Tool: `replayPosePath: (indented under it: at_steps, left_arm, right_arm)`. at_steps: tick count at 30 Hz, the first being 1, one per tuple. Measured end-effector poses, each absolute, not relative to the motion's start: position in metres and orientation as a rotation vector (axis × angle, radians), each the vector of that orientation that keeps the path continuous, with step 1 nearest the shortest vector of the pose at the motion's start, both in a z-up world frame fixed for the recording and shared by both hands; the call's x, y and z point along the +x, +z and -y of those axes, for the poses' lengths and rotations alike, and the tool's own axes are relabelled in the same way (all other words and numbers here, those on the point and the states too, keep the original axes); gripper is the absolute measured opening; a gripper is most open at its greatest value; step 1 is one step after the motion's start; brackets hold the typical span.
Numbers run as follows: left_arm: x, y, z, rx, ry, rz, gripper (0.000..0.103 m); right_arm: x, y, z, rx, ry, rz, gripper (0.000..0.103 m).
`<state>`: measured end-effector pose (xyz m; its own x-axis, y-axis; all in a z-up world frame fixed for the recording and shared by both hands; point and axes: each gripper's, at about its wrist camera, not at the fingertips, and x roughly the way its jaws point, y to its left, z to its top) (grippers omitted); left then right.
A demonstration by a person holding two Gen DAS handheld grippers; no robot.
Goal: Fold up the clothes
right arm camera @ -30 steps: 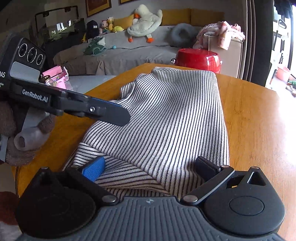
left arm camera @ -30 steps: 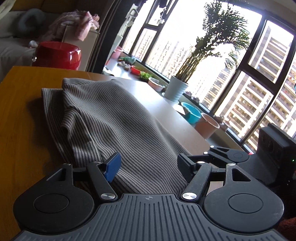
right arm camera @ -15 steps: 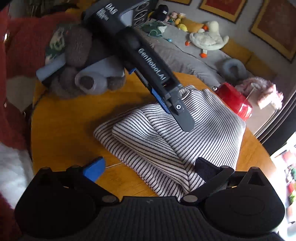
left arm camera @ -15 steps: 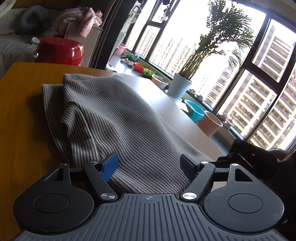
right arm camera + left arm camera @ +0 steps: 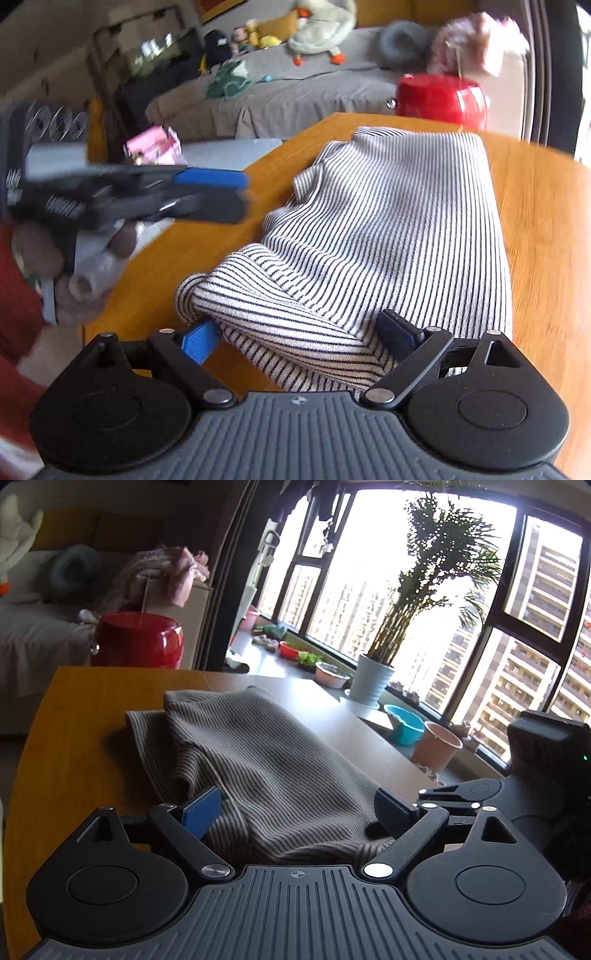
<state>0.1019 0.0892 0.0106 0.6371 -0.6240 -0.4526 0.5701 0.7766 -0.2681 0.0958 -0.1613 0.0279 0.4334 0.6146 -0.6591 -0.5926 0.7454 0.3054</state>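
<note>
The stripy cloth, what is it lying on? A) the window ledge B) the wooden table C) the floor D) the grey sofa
B: the stripy cloth lies spread on the orange-brown wooden table; the grey sofa sits behind it.

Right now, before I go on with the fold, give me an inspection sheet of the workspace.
Surface: wooden table, bare around the cloth.
Job's things: one striped garment, folded lengthwise, with its near end rumpled.
Clutter: nothing seen on the table besides the garment.
Grippers: left tool is opening, cloth between its fingers but not pinched. Right tool is closing, the rolled near edge lies between its fingers, and the pads are not pressing it yet.
Cables: nothing seen.
Surroundings: red stool beyond the far edge, sofa with plush toys, potted palm at the window.
</note>
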Motion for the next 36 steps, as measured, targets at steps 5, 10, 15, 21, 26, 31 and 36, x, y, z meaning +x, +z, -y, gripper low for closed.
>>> replayPosePath:
  at_steps: [5, 10, 15, 21, 26, 31, 36]
  left_arm:
    - [0.072, 0.013, -0.088, 0.058, -0.752, -0.535, 0.098]
    - [0.05, -0.004, -0.061, 0.307, -0.776, -0.516, 0.099]
    - [0.043, -0.023, -0.024, 0.565, -0.769, -0.346, 0.099]
    - [0.052, -0.045, 0.0, 0.686, -0.821, -0.268, 0.078]
    - [0.065, -0.05, -0.005, 0.593, -0.863, -0.306, 0.063]
    - [0.105, -0.041, -0.034, 0.231, -0.918, -0.505, 0.058]
    - [0.147, -0.04, -0.058, -0.091, -0.937, -0.659, 0.058]
  right_arm:
    - [0.106, 0.026, 0.177, 0.146, 0.764, -0.86, 0.092]
    - [0.107, 0.027, 0.179, 0.165, 0.77, -0.869, 0.093]
    - [0.114, 0.028, 0.179, 0.196, 0.779, -0.9, 0.093]
    - [0.124, 0.03, 0.181, 0.23, 0.787, -0.949, 0.093]
    - [0.121, 0.045, 0.17, 0.098, 0.749, -0.929, 0.093]
    - [0.098, 0.074, 0.169, -0.182, 0.663, -0.736, 0.096]
    - [0.06, 0.08, 0.158, -0.501, 0.59, -0.459, 0.096]
